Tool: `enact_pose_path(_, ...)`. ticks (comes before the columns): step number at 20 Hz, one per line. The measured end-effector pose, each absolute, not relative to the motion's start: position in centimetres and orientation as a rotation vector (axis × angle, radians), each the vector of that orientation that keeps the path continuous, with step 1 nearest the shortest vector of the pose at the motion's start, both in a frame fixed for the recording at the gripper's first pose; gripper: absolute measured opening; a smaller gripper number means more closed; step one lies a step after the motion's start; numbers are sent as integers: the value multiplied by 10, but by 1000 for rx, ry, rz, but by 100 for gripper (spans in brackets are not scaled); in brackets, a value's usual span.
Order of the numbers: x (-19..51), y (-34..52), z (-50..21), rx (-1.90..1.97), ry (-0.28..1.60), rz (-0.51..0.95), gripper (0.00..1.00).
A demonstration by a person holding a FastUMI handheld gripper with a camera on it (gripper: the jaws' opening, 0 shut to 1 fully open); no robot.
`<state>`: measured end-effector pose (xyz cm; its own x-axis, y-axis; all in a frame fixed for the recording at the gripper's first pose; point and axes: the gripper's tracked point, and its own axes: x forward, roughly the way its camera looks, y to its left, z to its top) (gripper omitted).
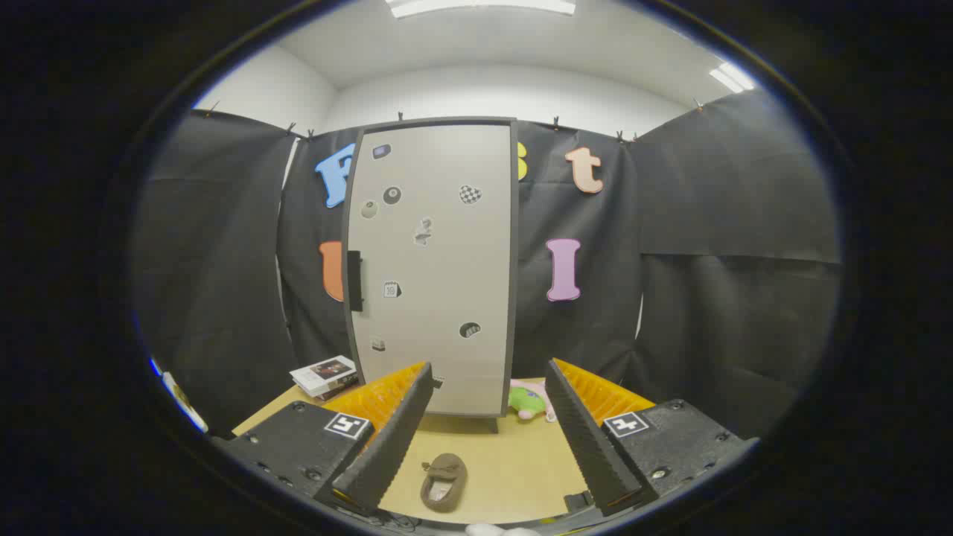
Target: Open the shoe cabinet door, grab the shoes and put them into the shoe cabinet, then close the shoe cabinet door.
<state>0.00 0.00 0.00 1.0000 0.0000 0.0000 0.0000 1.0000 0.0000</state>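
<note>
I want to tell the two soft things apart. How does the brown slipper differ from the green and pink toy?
The slipper is brown and lies between the open hand-held gripper's fingers. The toy is green and pink and lies farther off, beside the cabinet. Both rest on the table.

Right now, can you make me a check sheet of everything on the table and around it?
Surface: tan wooden table.
Job's things: shoe cabinet, door shut, black handle on its one side; brown shoe lying between the tongs' fingers.
Clutter: stack of books beside the cabinet; green and pink plush toy on its other side.
Tongs: tongs open, holding nothing.
Cables: nothing seen.
Surroundings: black cloth wall, ceiling lights.
</note>
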Motion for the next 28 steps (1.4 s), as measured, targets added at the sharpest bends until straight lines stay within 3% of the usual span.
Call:
enact_pose_path(17,4,20,-2,-7,8,-21,99)
enact_pose_path(23,30,59,6,-5,6,5,99)
enact_pose_path(28,81,128,22,13,-2,109,99)
